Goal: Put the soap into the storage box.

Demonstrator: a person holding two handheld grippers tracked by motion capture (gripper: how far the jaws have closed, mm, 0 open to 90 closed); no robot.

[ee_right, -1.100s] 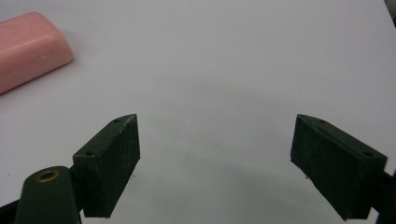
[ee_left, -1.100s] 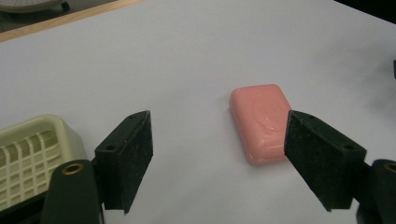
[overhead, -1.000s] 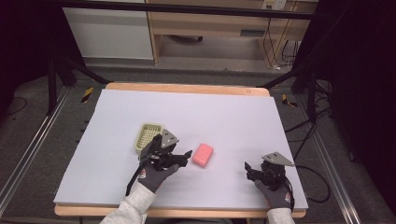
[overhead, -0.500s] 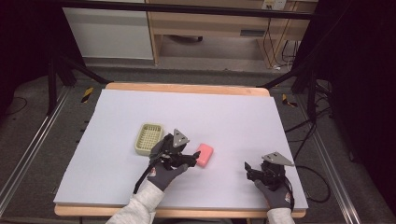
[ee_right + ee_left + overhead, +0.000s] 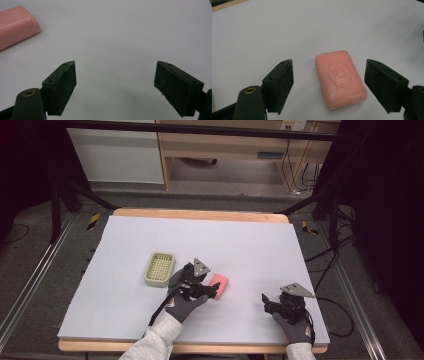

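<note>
A pink bar of soap (image 5: 220, 284) lies flat on the white tabletop (image 5: 250, 240), a little right of a pale yellow-green soap dish (image 5: 160, 268). My left gripper (image 5: 212, 291) is at the soap's near-left side. In the left gripper view the soap (image 5: 340, 78) lies between the two black jaws of the left gripper (image 5: 329, 68), which stand open with a gap on each side and no pad touching it. My right gripper (image 5: 268, 301) rests near the front right of the table, open, with bare table between its jaws (image 5: 116, 66). The soap (image 5: 16, 25) shows at that view's top left.
The table's wooden edge (image 5: 200, 214) runs along the back. Black stand legs (image 5: 75, 195) and cables (image 5: 330, 265) lie on the floor around the table. A gloved hand (image 5: 182, 305) holds each gripper.
My left gripper has moved right, from beside the soap dish to the soap, which now lies between its jaws. The right gripper has stayed still.
</note>
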